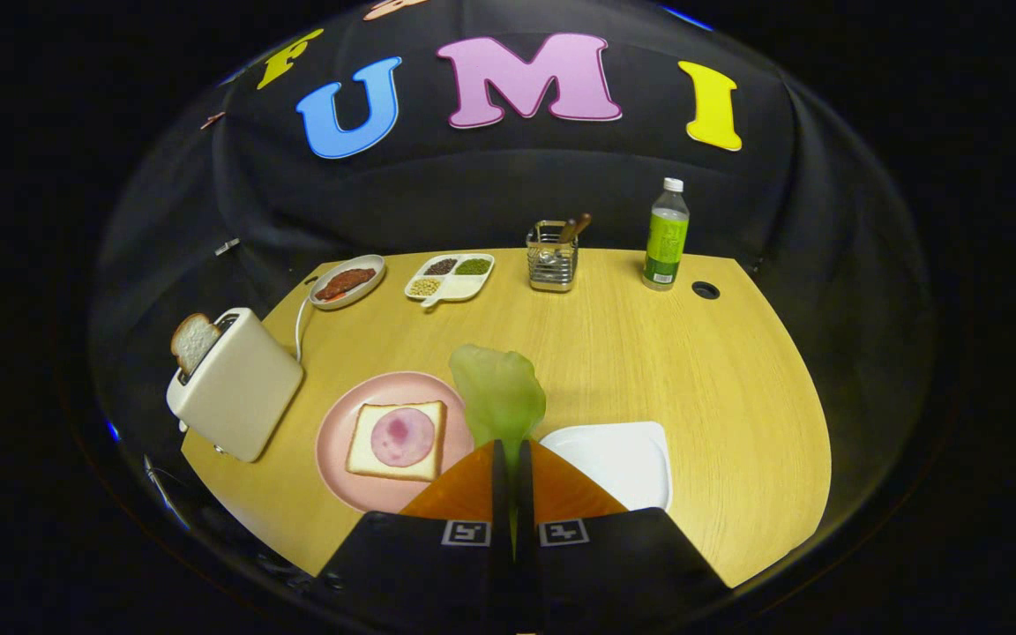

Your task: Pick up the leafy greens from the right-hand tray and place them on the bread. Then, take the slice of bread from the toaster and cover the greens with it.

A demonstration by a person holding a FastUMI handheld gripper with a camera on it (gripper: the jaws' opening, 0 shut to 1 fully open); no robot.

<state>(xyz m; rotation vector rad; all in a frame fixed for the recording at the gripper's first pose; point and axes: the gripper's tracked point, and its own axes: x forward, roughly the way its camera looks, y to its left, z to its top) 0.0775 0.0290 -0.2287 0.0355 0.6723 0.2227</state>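
While clamped, tool [512, 459] grips one leaf [497, 392].

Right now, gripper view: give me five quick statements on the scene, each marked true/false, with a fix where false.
1. The gripper is shut on the leafy greens. True.
2. The white tray holds a second leaf. False: nothing lies on its visible surface.
3. The bread on the pink plate carries a round slice of meat. True.
4. The toaster has no bread in it. False: a bread slice sticks out of its slot.
5. The green bottle lies on its side. False: it stands upright with its cap on.
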